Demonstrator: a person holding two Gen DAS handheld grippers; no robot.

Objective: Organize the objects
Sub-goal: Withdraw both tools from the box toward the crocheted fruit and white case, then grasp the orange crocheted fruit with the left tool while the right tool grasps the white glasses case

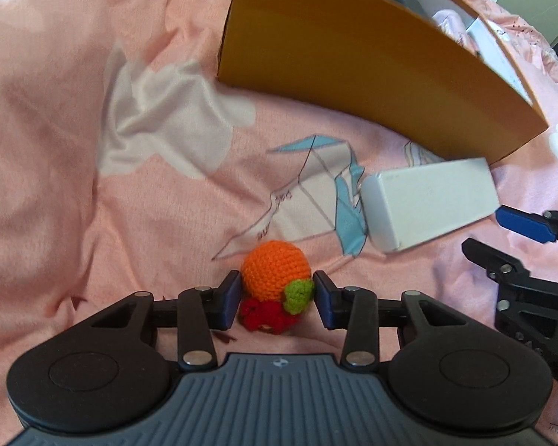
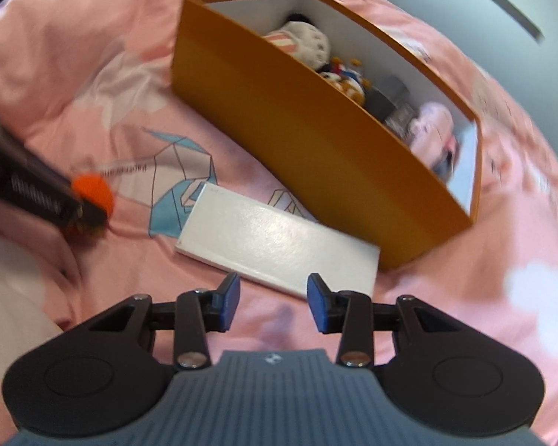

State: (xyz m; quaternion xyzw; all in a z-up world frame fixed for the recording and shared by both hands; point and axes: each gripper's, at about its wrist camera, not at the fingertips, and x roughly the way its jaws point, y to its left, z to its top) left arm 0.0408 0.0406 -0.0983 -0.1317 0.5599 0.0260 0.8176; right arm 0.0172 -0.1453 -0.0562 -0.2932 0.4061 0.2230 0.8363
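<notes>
In the left wrist view, the crochet toy [image 1: 277,286] lies on the bed [image 1: 55,186] at the lower centre of the frame, right between the fingers of the left tool [image 1: 277,299]. Both pads seem to touch its sides, so I judge this tool is grasping the toy, though lightly. To the right of the toy lies the white box [image 1: 429,204], with its long axis running from lower left to upper right, and behind it stands the orange box [image 1: 353,67] with several toys already inside. In the right wrist view, the right tool [image 2: 273,303] hangs released, with nothing between its pads, just below the near edge of the white box. So the right hand is nearer to the white box.
</notes>
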